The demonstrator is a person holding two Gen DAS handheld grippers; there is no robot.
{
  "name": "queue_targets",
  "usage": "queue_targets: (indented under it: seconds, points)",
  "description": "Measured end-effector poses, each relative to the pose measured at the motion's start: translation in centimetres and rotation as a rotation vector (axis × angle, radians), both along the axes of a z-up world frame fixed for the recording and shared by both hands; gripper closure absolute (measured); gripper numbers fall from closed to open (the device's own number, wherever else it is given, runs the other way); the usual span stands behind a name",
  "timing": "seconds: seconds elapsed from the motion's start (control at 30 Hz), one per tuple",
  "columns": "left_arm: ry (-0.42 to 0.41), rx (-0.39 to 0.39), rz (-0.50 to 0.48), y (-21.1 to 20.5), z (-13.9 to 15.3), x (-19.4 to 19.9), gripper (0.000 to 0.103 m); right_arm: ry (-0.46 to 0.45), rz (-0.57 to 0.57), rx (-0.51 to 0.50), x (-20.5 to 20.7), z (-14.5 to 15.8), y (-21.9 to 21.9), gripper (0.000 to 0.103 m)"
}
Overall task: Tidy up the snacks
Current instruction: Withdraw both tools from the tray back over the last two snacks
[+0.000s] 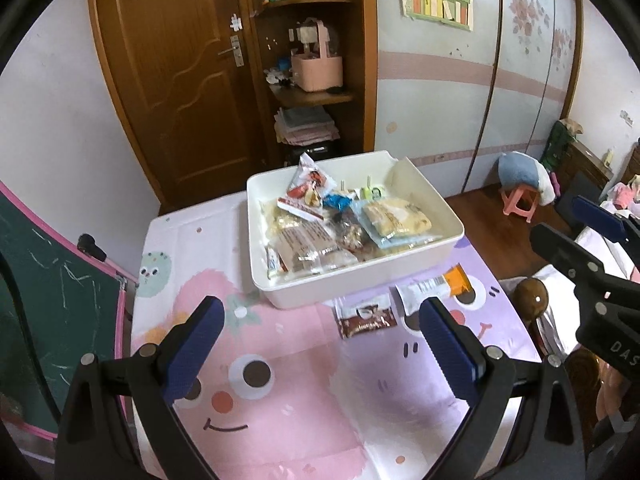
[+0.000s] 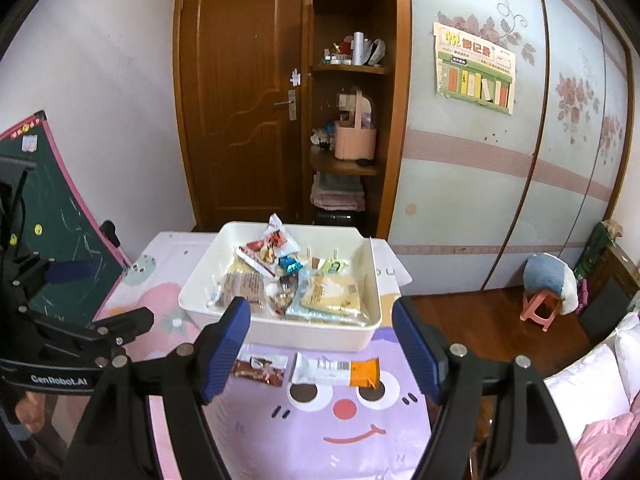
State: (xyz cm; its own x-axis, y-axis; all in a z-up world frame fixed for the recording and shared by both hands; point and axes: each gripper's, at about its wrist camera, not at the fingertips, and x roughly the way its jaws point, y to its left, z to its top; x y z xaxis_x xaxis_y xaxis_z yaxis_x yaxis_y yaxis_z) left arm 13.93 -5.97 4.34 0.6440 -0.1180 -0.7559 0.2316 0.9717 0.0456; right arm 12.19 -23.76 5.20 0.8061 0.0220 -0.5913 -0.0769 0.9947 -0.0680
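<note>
A white bin (image 1: 360, 280) (image 2: 320, 330) holds several snack packets on a cartoon-print table. Two packets lie on the cloth in front of it: a brown one (image 1: 366, 318) (image 2: 262, 368) and a white-and-orange one (image 1: 434, 286) (image 2: 338, 368). My left gripper (image 1: 320, 344) is open and empty, held above the table, nearer than the bin. My right gripper (image 2: 320, 348) is open and empty, above the two loose packets. Each gripper shows at the edge of the other's view, the right one (image 1: 592, 248) and the left one (image 2: 72, 300).
A green chalkboard (image 1: 44, 304) stands left of the table. A wooden door (image 2: 240, 100) and open shelves (image 2: 352, 140) are behind. A pink stool (image 2: 540, 312) sits on the floor at right, bedding (image 2: 600, 400) at the right edge.
</note>
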Motion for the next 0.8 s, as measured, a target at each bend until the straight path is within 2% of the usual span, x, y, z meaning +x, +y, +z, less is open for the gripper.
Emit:
queue_targets:
  seconds: [0.1,0.3,0.53,0.6,0.73,0.8]
  points:
    - [0.018,0.003,-0.005,-0.1,-1.0,-0.3,0.005,0.029,0.002,-0.004,0.0,-1.1,-0.3,0.029]
    - [0.066,-0.001,-0.006,-0.4,-3.8,-0.2,0.005,0.07,-0.02,0.005,0.5,-3.3,-1.2,0.02]
    - [0.056,0.023,0.03,-0.3,-8.0,-0.1,0.005,0.133,-0.07,0.023,2.1,-6.4,-3.1,0.02]
    - [0.08,0.023,0.04,-0.3,-9.6,0.2,0.005,0.152,-0.082,0.034,2.7,-7.3,-3.7,0.019]
    - [0.151,-0.005,0.068,-0.5,-12.9,1.3,0.005,0.199,-0.1,0.067,3.9,-10.0,-4.7,0.009]
    - [0.169,-0.014,0.069,-0.8,-14.4,2.0,0.005,0.226,-0.091,0.074,4.5,-11.3,-4.9,0.008]
